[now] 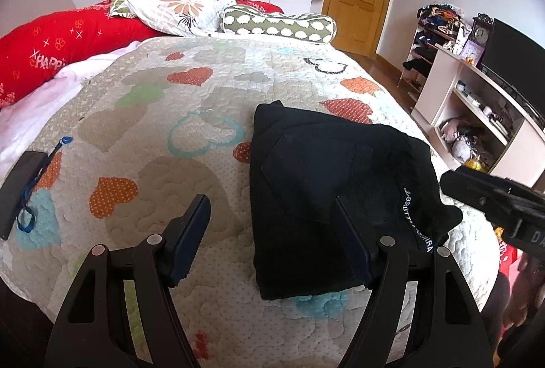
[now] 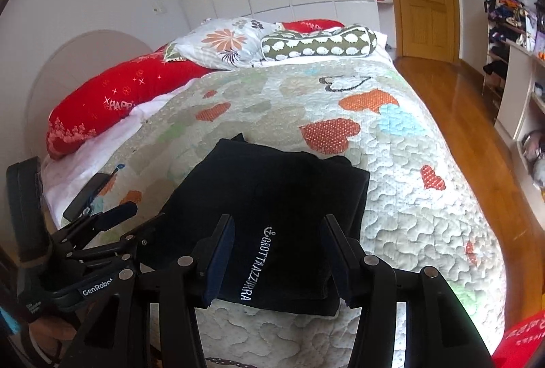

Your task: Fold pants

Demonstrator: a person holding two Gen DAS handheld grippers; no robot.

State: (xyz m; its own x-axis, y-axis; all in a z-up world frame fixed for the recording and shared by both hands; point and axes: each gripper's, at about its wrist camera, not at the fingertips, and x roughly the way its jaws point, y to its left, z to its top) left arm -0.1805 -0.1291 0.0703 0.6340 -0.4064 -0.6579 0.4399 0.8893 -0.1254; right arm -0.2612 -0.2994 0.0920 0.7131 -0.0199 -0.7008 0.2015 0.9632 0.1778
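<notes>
Folded black pants (image 2: 272,214) on heart-print quilt (image 2: 408,197) (white lettering showing)

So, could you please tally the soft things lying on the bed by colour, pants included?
Black: 1, the folded pants
Red: 1, the long pillow
White floral: 1, the pillow
Green with white pattern: 1, the bolster
Total: 4

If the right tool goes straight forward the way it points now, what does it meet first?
Most likely the folded black pants, near the white lettering. The right tool is open and empty above them, pointing down at the quilt; depth is uncertain.
</notes>
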